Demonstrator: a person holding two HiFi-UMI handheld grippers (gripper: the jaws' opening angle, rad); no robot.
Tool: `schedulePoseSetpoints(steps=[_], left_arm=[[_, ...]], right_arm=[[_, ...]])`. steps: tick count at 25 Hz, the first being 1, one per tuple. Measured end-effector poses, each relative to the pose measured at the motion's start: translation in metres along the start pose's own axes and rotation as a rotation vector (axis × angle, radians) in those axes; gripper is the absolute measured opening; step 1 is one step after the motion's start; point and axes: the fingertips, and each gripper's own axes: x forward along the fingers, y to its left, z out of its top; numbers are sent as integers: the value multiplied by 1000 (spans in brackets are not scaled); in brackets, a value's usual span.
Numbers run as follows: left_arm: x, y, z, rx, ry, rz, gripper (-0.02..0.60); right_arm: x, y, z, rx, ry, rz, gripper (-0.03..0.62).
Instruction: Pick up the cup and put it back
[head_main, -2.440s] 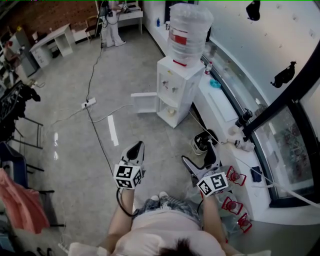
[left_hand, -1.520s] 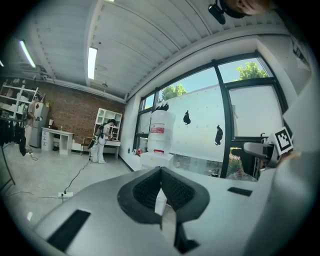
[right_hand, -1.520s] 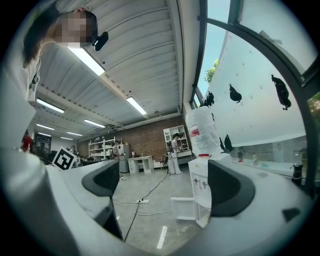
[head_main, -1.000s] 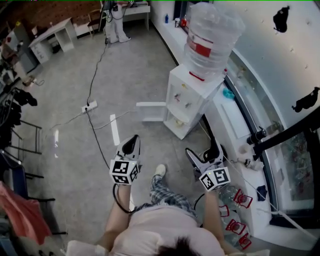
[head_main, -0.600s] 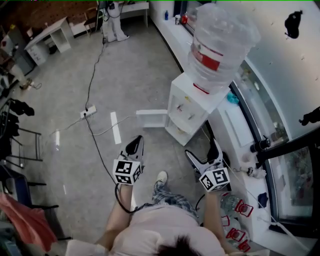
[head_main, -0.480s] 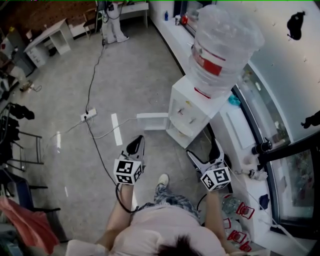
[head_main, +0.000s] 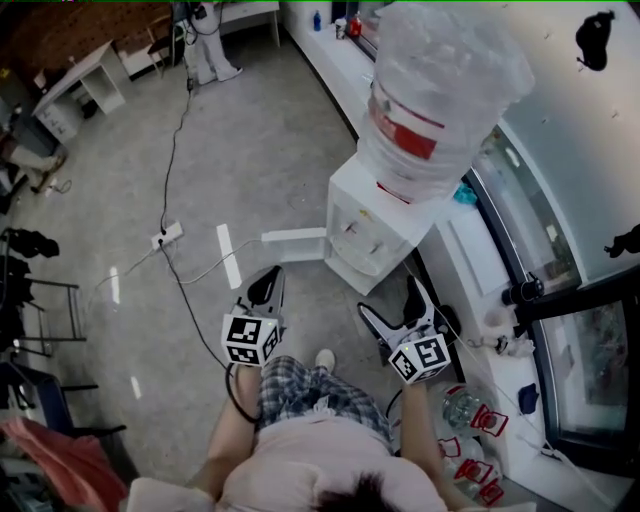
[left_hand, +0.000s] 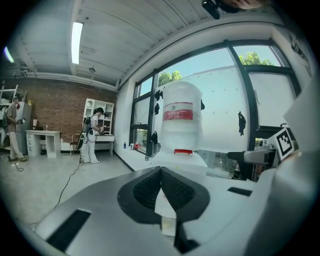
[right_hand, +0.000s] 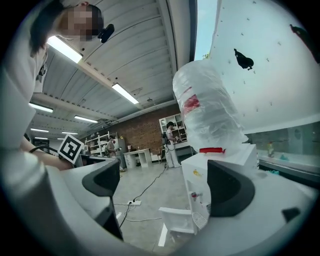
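I see no cup in any view. A white water dispenser (head_main: 372, 228) with a big clear bottle (head_main: 440, 80) on top stands just ahead of me, and its lower door (head_main: 295, 240) hangs open to the left. My left gripper (head_main: 265, 287) hovers over the floor, left of the door, shut with nothing in it; in its own view the left gripper (left_hand: 161, 171) points at the bottle (left_hand: 177, 117). My right gripper (head_main: 396, 308) is open and empty, close in front of the dispenser. Between the pads of the right gripper (right_hand: 165, 190) show the dispenser (right_hand: 222, 170) and its door (right_hand: 177, 220).
A white counter (head_main: 470, 255) runs along the windows on the right, with small bottles and red items (head_main: 468, 408) by its foot. A power strip (head_main: 165, 237) and cables lie on the floor to the left. Another person (left_hand: 92, 135) stands far off by desks.
The person has stepped closer to the dispenser, which now looms larger in the head view. Both grippers have kept their pose, left shut and right open.
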Motion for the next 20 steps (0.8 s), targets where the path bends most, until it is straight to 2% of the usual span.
schedulePoseSetpoints(steps=[10,20], left_arm=[[39,-10,-1,27,38,-117,26],[75,5,8,77,57,-312,25]], right_arm=[[-4,-21,-19,60,-1,-126,538],[27,-22,-19,81,-44,-294,538]])
